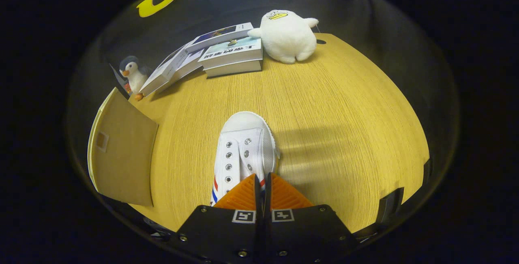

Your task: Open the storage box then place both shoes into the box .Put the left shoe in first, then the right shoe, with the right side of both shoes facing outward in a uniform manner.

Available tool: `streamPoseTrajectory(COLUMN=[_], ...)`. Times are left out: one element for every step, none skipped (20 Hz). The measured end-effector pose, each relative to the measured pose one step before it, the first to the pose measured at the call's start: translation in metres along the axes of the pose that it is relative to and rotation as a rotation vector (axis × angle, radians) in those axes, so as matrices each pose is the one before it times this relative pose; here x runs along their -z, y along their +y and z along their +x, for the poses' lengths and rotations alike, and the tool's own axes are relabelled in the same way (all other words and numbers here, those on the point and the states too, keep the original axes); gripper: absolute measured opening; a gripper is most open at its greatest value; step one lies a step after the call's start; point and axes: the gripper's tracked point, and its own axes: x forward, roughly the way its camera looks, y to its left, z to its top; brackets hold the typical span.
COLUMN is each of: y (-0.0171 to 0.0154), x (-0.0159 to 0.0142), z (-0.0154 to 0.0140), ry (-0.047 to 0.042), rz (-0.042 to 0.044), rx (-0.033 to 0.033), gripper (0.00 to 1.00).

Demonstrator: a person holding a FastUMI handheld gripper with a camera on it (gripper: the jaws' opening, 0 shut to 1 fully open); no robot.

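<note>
Holding one white shoe in the gripper, with the two fingers nearly closed together and only a thin slit between them, pinching what looks like the edge of the shoe's opening at its rear part. Pointing away from the fingers with its rounded rubber toe cap, just ahead of them, over the middle of the wooden tabletop. Showing white canvas, two rows of small metal eyelets without any lace, a white tongue between the rows, and red and blue stripes along the sole near the fingers. Casting a soft shadow on the tabletop beside it; not possible to tell whether resting on the wood or hanging slightly above it.

Counting the things: one shoe, one storage box, three books, two plush toys. Standing to the left of the shoe and apart from it, the box is showing a plain tan panel with a small pale square patch on it. Lying beyond the shoe near the far edge of the tabletop, the books are overlapping each other in a loose fan. Sitting just beside the books on the right, a round white plush duck. Standing at the left end of the books, a small grey and white plush penguin.
</note>
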Motion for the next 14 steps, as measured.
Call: streamPoseTrajectory(y=[0.00324, 0.00391, 0.00521, 0.00548, 0.00539, 0.00738, 0.00652, 0.00855, 0.00886, 0.00869, 0.01146, 0.01091, 0.01420, 0.01290], x=[-0.00398, -0.00262, -0.00175, -0.00324, -0.00407, -0.00242, -0.00340, -0.00398, -0.00221, -0.00329, -0.00216, -0.00055, -0.00285, -0.00219], z=[-0.00700, -0.00282, -0.00480, -0.00444, -0.00457, -0.00566, -0.00436, -0.00580, -0.00529, -0.00347, -0.00521, -0.00407, -0.00414, -0.00395], ry=[-0.00730, -0.00782, -0.00340, 0.00049, -0.00871, -0.00303, -0.00734, -0.01199, -0.00294, -0.00779, -0.00421, 0.00201, -0.00248, -0.00737], rz=[0.01749, 0.02196, 0.03095, 0.02372, 0.01889, 0.01539, 0.00711, 0.00412, -0.00089, 0.00170, 0.00690, 0.00562, 0.00551, 0.00091], rx=[-0.01801, -0.01453, -0.01790, -0.02076, -0.01641, -0.01787, -0.01180, -0.01284, -0.01340, -0.01265, -0.01658, -0.01658, -0.02122, -0.01734], gripper=[0.00, 0.00, 0.00, 0.00, 0.00, 0.00, 0.00, 0.00, 0.00, 0.00, 0.00, 0.00, 0.00, 0.00])
